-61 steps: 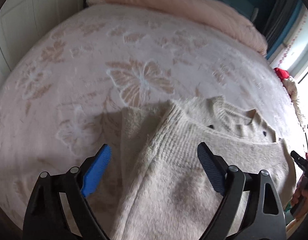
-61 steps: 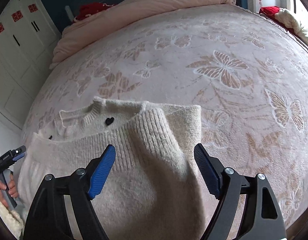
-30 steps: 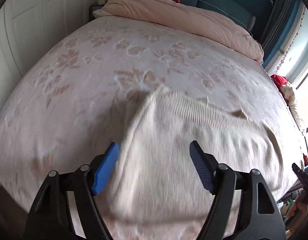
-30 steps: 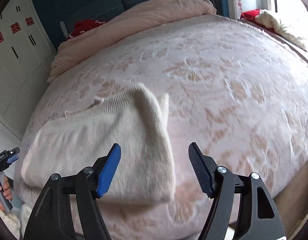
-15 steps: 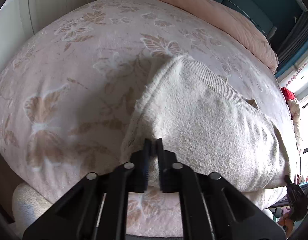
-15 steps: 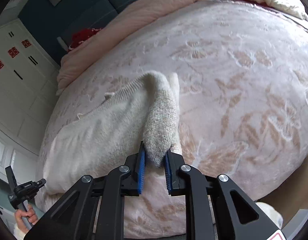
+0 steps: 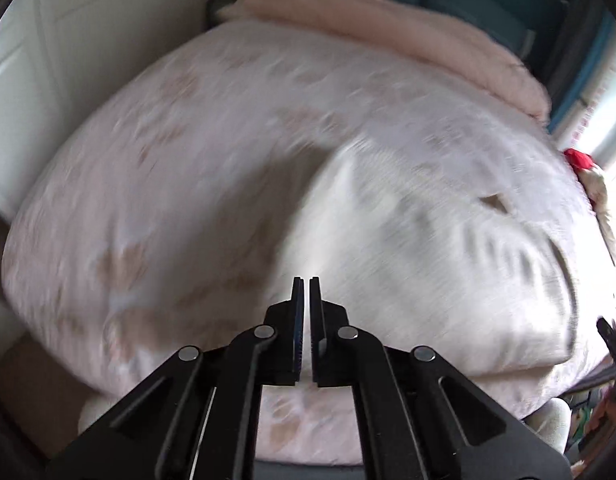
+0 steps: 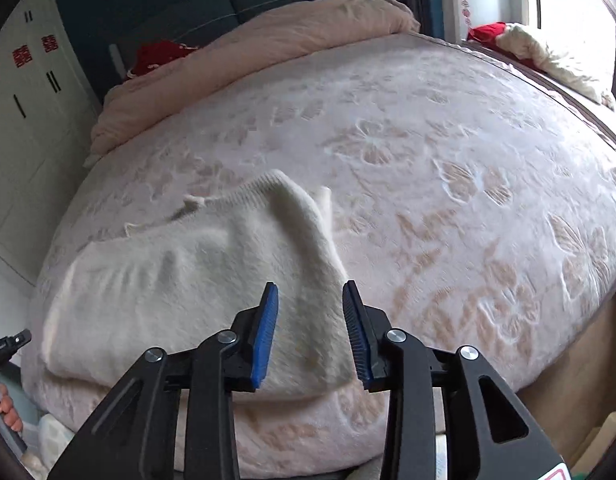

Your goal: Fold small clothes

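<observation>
A cream sweater [image 8: 196, 280] lies folded near the front edge of the bed [image 8: 447, 168], on a pink bedspread with a raised flower and butterfly pattern. In the right wrist view its ribbed edge points toward the head of the bed and the bulk of it spreads to the left, with the near right corner of the fold just ahead of the right gripper [image 8: 309, 332].

The right gripper's blue-padded fingers [image 8: 265, 332] stand partly spread and are opening. The sweater's corner shows in the gap between them, but the pads do not press on it.

The left gripper [image 7: 304, 330] has its fingers [image 7: 296, 328] pressed together, with only a thin slit between them. This view is blurred by motion. No cloth can be made out in the slit; the sweater [image 7: 427, 264] lies beyond and to the right of the tips, and its near left edge falls close to them. Whether a thin bit of fabric is caught there I cannot tell.

A rolled pink quilt [image 8: 244, 52] lies across the head of the bed, far beyond the sweater, with something red [image 8: 156, 56] just behind it. White cupboard doors [image 8: 24, 128] stand left of the bed. A red and cream bundle [image 8: 527, 46] sits at the bed's far right side by the window. At the lower left edge of the right wrist view, left of the sweater, a hand [image 8: 6, 408] grips the handle of the other gripper.
</observation>
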The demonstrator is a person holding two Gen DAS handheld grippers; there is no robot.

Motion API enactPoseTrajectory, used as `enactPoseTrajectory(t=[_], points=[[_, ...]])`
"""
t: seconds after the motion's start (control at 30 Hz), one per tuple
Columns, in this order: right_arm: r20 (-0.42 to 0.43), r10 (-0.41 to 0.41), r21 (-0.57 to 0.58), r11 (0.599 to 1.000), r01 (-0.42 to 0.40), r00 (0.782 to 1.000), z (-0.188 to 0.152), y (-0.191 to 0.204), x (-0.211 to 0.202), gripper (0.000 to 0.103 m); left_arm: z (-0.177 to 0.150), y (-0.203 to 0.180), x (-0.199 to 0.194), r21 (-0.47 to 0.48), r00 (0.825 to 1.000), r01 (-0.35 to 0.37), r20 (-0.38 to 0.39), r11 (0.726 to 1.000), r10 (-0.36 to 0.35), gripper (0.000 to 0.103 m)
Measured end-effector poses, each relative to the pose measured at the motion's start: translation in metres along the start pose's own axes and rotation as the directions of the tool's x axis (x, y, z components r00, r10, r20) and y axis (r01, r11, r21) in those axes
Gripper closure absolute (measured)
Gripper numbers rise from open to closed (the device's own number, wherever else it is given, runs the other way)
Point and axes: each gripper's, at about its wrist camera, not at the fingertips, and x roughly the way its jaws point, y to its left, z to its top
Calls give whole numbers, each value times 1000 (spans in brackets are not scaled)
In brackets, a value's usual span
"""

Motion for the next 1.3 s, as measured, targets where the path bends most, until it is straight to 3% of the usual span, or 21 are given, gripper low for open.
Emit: enactPoseTrajectory(t=[0.07,0.1,0.13,0.2,0.27,0.43,0.5,0.57,0.6,0.63,0.7,0.77,0.8,0.83,0.9,0.93,1.0,1.07,1.17,1.27,1.3], points=[[-11,38,-34,999,-39,999,19,18,13,34,21,-24,3,44,999,45,11,998,-46,84],[-10,46,-58,997,-47,999,29,27,24,33,33,-39,12,61,998,67,9,996,-67,65],[-9,29,-73,997,-30,1000,39,33,34,33,41,-48,20,75,997,74,11,994,-75,57],[-26,-2,-74,997,0,1000,56,37,57,32,55,-63,39,104,999,43,26,994,-46,56],[-77,-1,-44,999,-3,997,75,33,89,29,70,-68,63,118,1000,21,7,993,-22,48],[-133,-22,-31,999,19,991,94,24,146,28,105,-37,119,18,999,-28,-20,999,28,35],[-186,-19,-27,1000,14,982,96,27,168,26,113,-19,142,-47,998,-16,-67,999,13,35],[-253,11,-10,1000,-14,968,91,29,186,32,117,-7,165,-79,988,23,-150,997,-35,57],[-243,30,-16,999,-35,970,89,33,185,75,114,-6,175,-58,978,42,-203,997,-53,87],[-223,42,-21,999,-48,974,88,36,177,95,112,-9,175,-28,977,49,-204,998,-53,91],[-121,79,11,997,-78,990,92,30,148,96,112,-13,157,38,991,20,-132,999,-15,94],[-29,36,39,999,-35,999,98,9,127,96,111,-6,148,41,994,-11,-107,999,15,94],[-35,12,67,998,-10,999,98,-6,131,97,110,3,151,15,993,-17,-115,1000,19,94],[-98,-14,100,995,24,995,93,-25,151,97,107,10,161,1,990,-30,-139,1000,30,94],[-221,21,135,991,9,975,77,-42,188,96,101,19,183,-22,982,-38,-184,999,33,94],[-196,19,123,992,5,980,79,-40,184,95,101,17,183,-15,985,-48,-165,999,45,93],[-169,29,97,995,-13,985,90,-28,165,81,104,6,174,9,987,-56,-153,998,57,90],[-106,-26,41,999,30,994,96,-11,136,73,106,-7,158,41,989,-63,-129,997,68,90],[8,-6,-42,999,7,1000,88,22,84,68,99,-36,114,94,998,-51,-40,994,55,88],[-5,60,-121,991,-60,998,61,63,63,74,78,-64,91,131,1000,7,-29,991,-3,82],[-22,72,-142,987,-75,997,50,77,63,74,65,-75,88,150,998,28,-51,988,-21,74]])
